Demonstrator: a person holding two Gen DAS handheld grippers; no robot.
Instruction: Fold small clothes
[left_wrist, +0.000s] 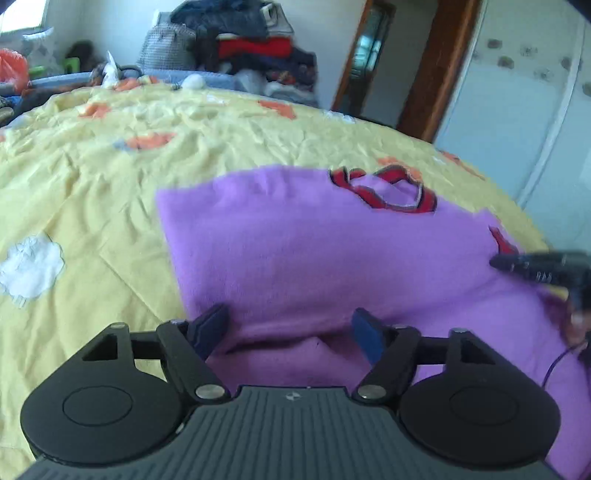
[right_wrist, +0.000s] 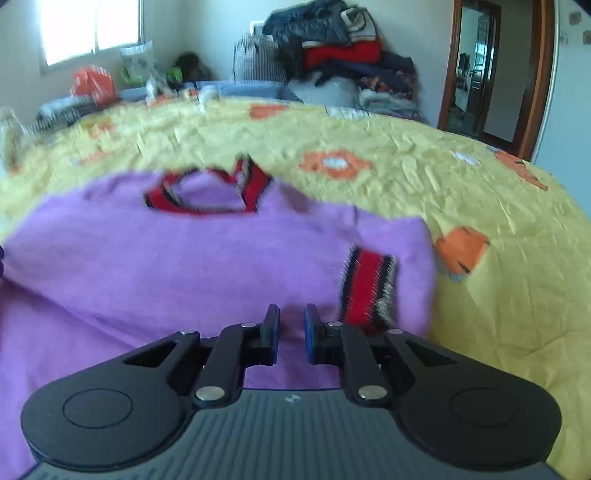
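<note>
A small purple sweater (left_wrist: 303, 247) with a red and black striped collar (left_wrist: 388, 192) lies on a yellow bedspread (left_wrist: 92, 184), its sleeves folded in. My left gripper (left_wrist: 290, 325) is open just above the sweater's near hem fold. The right gripper shows as a dark blur at the right edge of the left wrist view (left_wrist: 535, 266). In the right wrist view the sweater (right_wrist: 166, 266) fills the left, with its collar (right_wrist: 210, 192) and a striped cuff (right_wrist: 369, 288). My right gripper (right_wrist: 291, 328) hangs over the sweater, jaws a narrow gap apart, holding nothing.
The yellow bedspread (right_wrist: 498, 258) has orange flower prints. A pile of folded clothes (right_wrist: 343, 62) and bags (right_wrist: 92, 83) sit beyond the far edge of the bed. A wooden door frame (right_wrist: 532, 74) and a white wardrobe (left_wrist: 517, 110) stand to the right.
</note>
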